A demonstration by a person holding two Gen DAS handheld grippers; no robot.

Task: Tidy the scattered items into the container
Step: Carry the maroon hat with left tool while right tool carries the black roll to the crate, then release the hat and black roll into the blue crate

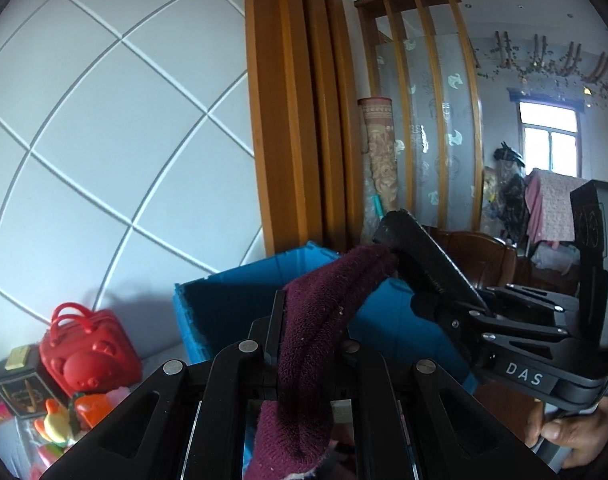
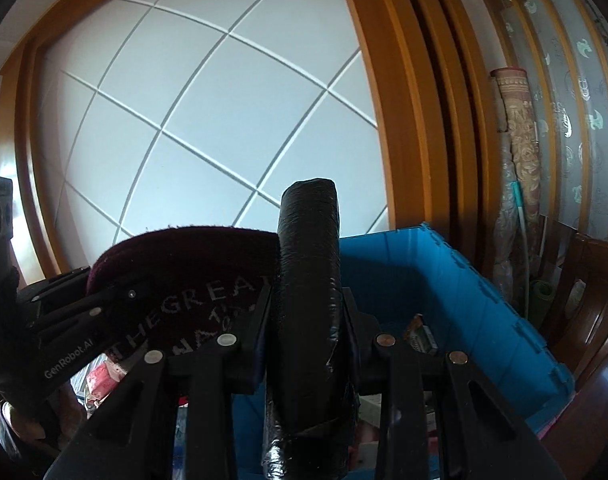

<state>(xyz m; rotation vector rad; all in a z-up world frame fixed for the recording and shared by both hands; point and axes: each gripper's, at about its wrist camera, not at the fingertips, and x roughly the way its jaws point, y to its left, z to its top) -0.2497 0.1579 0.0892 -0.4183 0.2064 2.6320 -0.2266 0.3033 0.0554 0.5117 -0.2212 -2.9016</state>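
A maroon towel with white lettering is stretched between both grippers above the blue crate. My left gripper is shut on one end of the towel. My right gripper is shut on the other end; the towel spreads to its left, with the left gripper's body under it. In the left wrist view the right gripper pinches the towel's far corner. The crate holds a few small boxes.
A red bag, a dark tin and several colourful toys lie left of the crate. A white panelled wall stands behind. A wooden door frame, rolled mats and a dark wooden chair are to the right.
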